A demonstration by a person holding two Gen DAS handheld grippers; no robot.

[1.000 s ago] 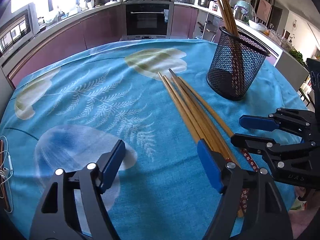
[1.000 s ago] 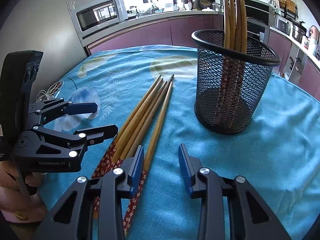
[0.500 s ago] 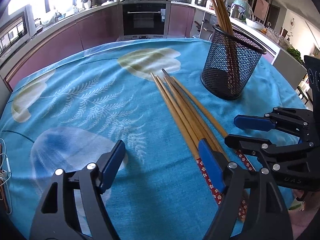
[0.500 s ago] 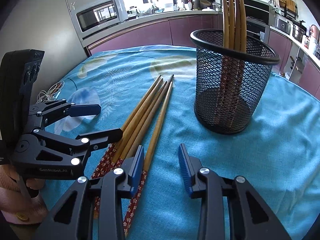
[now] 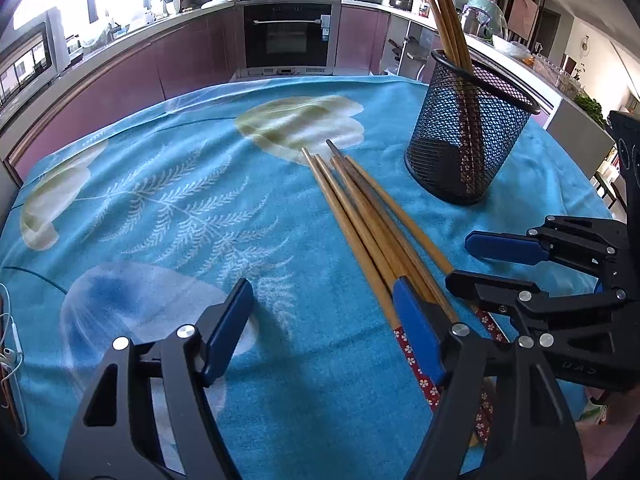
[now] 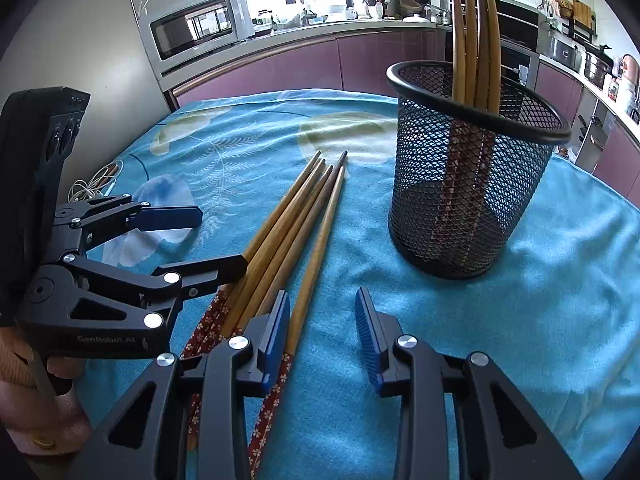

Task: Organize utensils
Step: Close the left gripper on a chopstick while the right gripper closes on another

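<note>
Since a second ago: left tongs closing slightly yet spread and empty beside loose wooden chopsticks; right tongs spread, empty; pickup for black mesh cup pending.

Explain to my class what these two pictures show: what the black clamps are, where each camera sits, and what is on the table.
There is no robot here. A person holds a hand tool in each hand, and each tool ends in two blue-padded fingers. A camera on each tool looks forward along them.

One picture comes from the left gripper, the other from the right gripper, and each picture also shows the other tool.

On the blue tablecloth lies a bundle of wooden chopsticks. Beside it stands a black mesh cup that already holds more chopsticks.

Nothing is held. The left tool's fingers are closing slightly over bare cloth. The right tool's fingers are apart at the bundle's edge.
</note>
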